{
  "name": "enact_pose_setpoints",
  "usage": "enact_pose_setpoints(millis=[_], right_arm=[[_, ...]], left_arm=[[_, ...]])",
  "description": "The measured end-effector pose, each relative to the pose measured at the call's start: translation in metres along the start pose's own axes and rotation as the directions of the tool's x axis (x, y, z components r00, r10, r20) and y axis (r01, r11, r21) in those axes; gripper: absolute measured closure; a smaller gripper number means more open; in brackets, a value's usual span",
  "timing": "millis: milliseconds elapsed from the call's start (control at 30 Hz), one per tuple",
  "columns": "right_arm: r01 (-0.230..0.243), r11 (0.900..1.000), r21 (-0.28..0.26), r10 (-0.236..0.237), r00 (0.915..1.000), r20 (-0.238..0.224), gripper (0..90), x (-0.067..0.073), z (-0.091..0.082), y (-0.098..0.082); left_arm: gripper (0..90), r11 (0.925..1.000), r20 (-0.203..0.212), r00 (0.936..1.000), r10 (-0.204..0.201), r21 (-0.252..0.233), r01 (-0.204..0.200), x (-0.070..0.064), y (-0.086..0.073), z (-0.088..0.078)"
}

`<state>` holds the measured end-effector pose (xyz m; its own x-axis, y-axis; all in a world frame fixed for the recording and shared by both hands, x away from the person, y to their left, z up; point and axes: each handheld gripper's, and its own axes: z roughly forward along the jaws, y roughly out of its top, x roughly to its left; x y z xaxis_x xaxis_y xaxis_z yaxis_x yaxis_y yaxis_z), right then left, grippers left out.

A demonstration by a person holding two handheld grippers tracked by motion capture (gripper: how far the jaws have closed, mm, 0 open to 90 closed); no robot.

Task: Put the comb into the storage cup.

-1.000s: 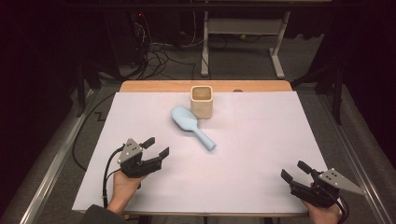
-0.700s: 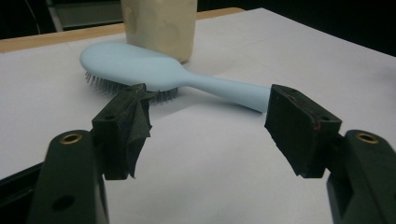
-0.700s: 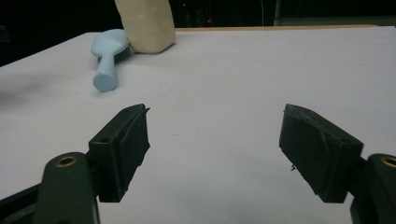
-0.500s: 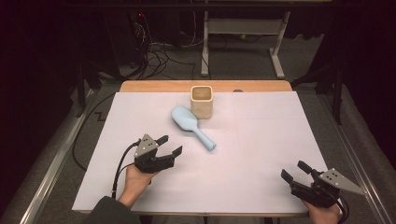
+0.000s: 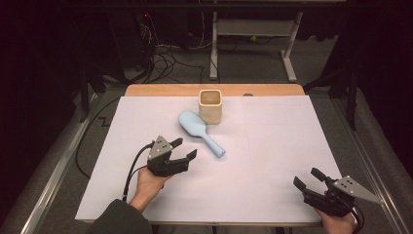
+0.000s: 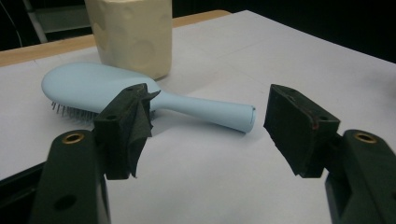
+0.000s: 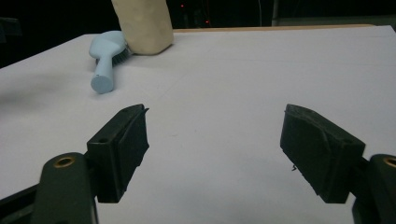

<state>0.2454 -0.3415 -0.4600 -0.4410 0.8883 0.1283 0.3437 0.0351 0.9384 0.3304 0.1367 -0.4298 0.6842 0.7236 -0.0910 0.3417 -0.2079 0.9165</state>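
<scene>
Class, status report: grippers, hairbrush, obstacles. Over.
Left gripper open, nearing hairbrush. Right gripper open, far off. Brush bristles-down beside cup. Path clear.

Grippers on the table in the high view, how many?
2. The left gripper is left of centre, jaws open toward the blue hairbrush; the right gripper is at the near right corner, jaws open.

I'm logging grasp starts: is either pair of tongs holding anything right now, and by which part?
Nothing is held. The left tongs are open, short of the light blue plastic hairbrush and its handle; the right tongs are open over bare white table cover.
</scene>
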Motion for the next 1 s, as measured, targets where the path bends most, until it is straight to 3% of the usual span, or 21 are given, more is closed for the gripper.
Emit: enact_pose_setpoints(millis=[633, 1000], right_arm=[[-0.004, 1.000, -0.002, 0.004, 1.0000, -0.004, 23.8, 0.000, 0.000, 0.000], [-0.003, 1.000, -0.003, 0.003, 1.0000, -0.007, 23.9, 0.000, 0.000, 0.000]], left_arm=[[33.7, 0.9999, 0.028, 0.9996, -0.009, 0.011, 0.009, -0.005, 0.008, 0.020], [33.7, 0.9998, 0.039, 0.9992, 0.011, 0.015, -0.011, -0.009, 0.017, 0.031]])
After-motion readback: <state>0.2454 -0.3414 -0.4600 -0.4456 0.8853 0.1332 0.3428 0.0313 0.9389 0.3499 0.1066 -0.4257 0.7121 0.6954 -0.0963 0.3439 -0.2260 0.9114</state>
